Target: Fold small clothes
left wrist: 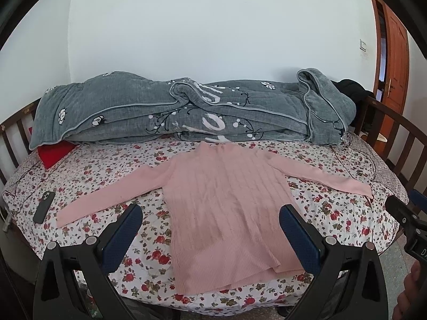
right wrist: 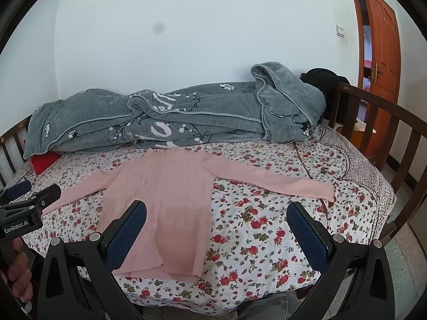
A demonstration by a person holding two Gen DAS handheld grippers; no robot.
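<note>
Bed w/ a floral sheet (left wrist: 112, 165) fills the lower half of both views; a rumpled grey quilt (left wrist: 165, 112) runs across the frame centre along the white wall, w/ a red item (left wrist: 54, 153) poking out under its left end. The pink ribbed sweater (left wrist: 221, 208) lies flat on the sheet at centre of the left wrist view, and left of centre in the right wrist view (right wrist: 162, 200). Its collar points to the quilt at frame top, hem sits at the near bed edge at frame bottom, so the body's long axis runs bottom-to-top; both sleeves are spread out sideways, approx. left-right w/ cuffs drooping toward the lower frame. A dark phone (left wrist: 44, 206) lies at frame left, just beyond the left cuff. Left gripper (left wrist: 210, 221) hangs over the hem w/ jaws wide apart, holding nothing; right gripper (right wrist: 217, 218) likewise spread and empty, above bare sheet beside the sweater's right side. Folding looks not yet begun. Best first move, imo: pinch one cuff, top layer only, bring the sleeve straight across the chest, keep it flat, don't drag the body or snag the sheet; then the other sleeve, then hem up to collar.
</note>
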